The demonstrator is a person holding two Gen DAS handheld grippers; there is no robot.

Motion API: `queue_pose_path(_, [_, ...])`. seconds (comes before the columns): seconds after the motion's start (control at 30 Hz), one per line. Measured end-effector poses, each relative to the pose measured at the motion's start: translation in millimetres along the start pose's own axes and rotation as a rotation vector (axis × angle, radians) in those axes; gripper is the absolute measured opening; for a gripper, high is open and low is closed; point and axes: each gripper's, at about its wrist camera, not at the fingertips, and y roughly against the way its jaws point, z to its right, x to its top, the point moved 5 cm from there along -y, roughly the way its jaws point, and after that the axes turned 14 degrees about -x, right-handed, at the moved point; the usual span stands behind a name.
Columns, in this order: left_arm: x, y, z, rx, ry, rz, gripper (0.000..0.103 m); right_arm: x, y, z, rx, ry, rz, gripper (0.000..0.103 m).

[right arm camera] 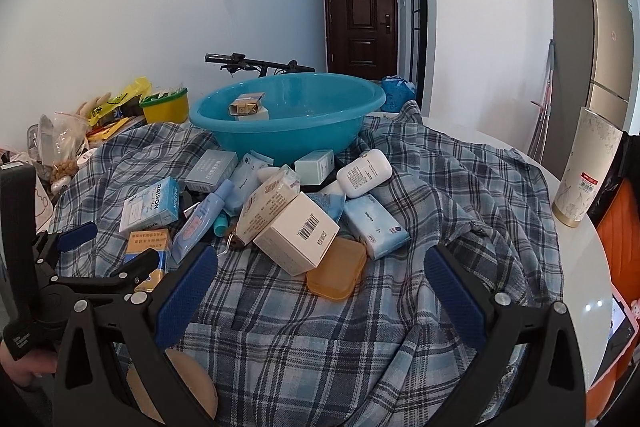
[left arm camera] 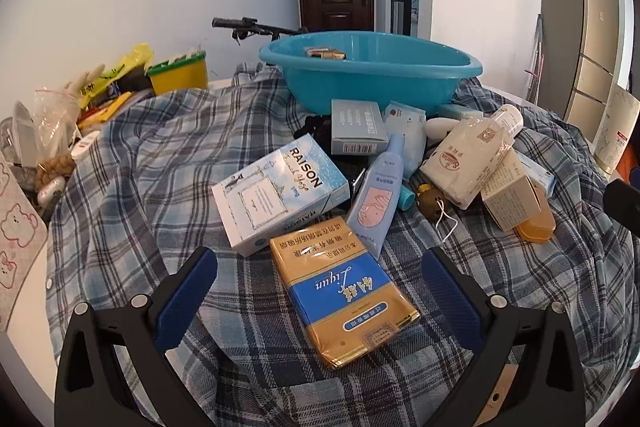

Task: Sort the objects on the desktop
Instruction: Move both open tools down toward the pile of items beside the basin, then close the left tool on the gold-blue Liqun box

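Gold pack point(left arm camera: 344, 291): on plaid cloth point(left arm camera: 160, 155), between your left gripper point(left arm camera: 320, 287) fingers, spread wide. Light, slick wrapper, crushable; pinch its long sides. Right gripper point(right arm camera: 320, 291): wide, empty. Basin point(left arm camera: 372, 67) beyond.

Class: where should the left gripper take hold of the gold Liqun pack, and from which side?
Grip the Liqun pack across its two long edges, coming from above. It lies flat on the plaid cloth, lengthwise between the open left gripper fingers, its sides clear.

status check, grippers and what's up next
Left gripper open, straddling gold cigarette pack. Right gripper open, empty. Blue basin behind pile, path clear.
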Motion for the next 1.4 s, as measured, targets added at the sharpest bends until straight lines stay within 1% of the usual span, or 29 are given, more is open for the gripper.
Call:
queue_pose_path(0.07, [-2.4, -8.1, -3.3, -0.033, 0.027, -0.03, 0.103, -1.5, -3.2, -1.4, -0.01, 0.006, -0.007, 0.103])
queue_pose_path(0.13, [-6.4, -17.0, -6.3, -0.039, 0.05, -0.065, 0.103, -3.6, -6.7, -2.7, -0.009, 0.012, -0.019, 0.103])
queue_pose_path(0.2, [-10.1, -24.8, -9.6, -0.061, 0.078, -0.099, 0.103, -6.0, -8.9, -5.4, -0.005, 0.023, -0.028, 0.103])
queue_pose_path(0.3, [-12.5, -29.1, -15.1, -0.107, 0.125, -0.111, 0.101, -8.2, -10.3, -9.2, -0.005, 0.036, -0.034, 0.103])
queue_pose_path(0.37, [-13.8, -30.6, -16.9, -0.118, 0.137, -0.115, 0.094, -8.4, -9.8, -10.5, -0.004, 0.04, -0.034, 0.103])
queue_pose_path(0.43, [-14.5, -31.0, -16.8, -0.115, 0.135, -0.12, 0.083, -8.3, -8.9, -10.9, -0.004, 0.04, -0.032, 0.103])
queue_pose_path(0.5, [-13.7, -28.8, -14.1, -0.139, 0.125, -0.108, 0.07, -8.2, -8.3, -10.4, -0.004, 0.04, -0.03, 0.103])
queue_pose_path(0.57, [-12.6, -25.9, -13.2, -0.135, 0.114, -0.093, 0.067, -8.5, -8.9, -10.6, -0.007, 0.041, -0.033, 0.103])
queue_pose_path(0.63, [-10.6, -20.7, -9.9, -0.12, 0.085, -0.075, 0.062, -9.0, -9.6, -10.3, -0.006, 0.043, -0.038, 0.103])
queue_pose_path(0.73, [-8.5, -13.9, -2.6, -0.119, 0.049, -0.059, 0.061, -9.3, -9.8, -11.1, -0.006, 0.045, -0.039, 0.103])
queue_pose_path(0.87, [-5.5, -4.2, 7.8, -0.143, 0.019, -0.036, 0.059, -9.8, -9.8, -11.8, -0.005, 0.046, -0.039, 0.103])
queue_pose_path(0.9, [-4.6, -2.3, 9.6, -0.15, 0.015, -0.03, 0.051, -9.7, -9.9, -11.8, -0.005, 0.046, -0.039, 0.103])
queue_pose_path(0.93, [-4.0, -0.6, 11.4, -0.16, 0.014, -0.027, 0.038, -9.7, -9.9, -11.8, -0.005, 0.046, -0.04, 0.103])
queue_pose_path(1.0, [-3.7, 2.0, 12.8, -0.176, 0.018, -0.026, 0.038, -9.9, -9.7, -11.9, -0.004, 0.045, -0.04, 0.103])
queue_pose_path(1.17, [-4.4, 2.4, 15.1, -0.164, 0.007, -0.032, 0.038, -9.9, -9.9, -12.1, -0.002, 0.044, -0.042, 0.103])
queue_pose_path(1.2, [-5.0, 1.3, 16.3, -0.158, -0.002, -0.035, 0.04, -9.9, -9.9, -12.1, -0.002, 0.044, -0.041, 0.103])
queue_pose_path(1.27, [-5.8, -1.6, 17.6, -0.148, -0.021, -0.037, 0.061, -10.0, -10.2, -11.9, -0.002, 0.042, -0.043, 0.103])
queue_pose_path(1.3, [-6.1, -2.7, 19.9, -0.148, -0.036, -0.037, 0.08, -10.1, -10.6, -11.5, -0.001, 0.041, -0.045, 0.103])
queue_pose_path(1.33, [-6.4, -2.8, 21.9, -0.154, -0.052, -0.031, 0.086, -10.3, -10.7, -11.4, -0.002, 0.04, -0.045, 0.103])
queue_pose_path(1.4, [-6.6, -4.6, 26.8, -0.174, -0.081, -0.034, 0.086, -10.6, -11.3, -10.6, -0.001, 0.04, -0.046, 0.103])
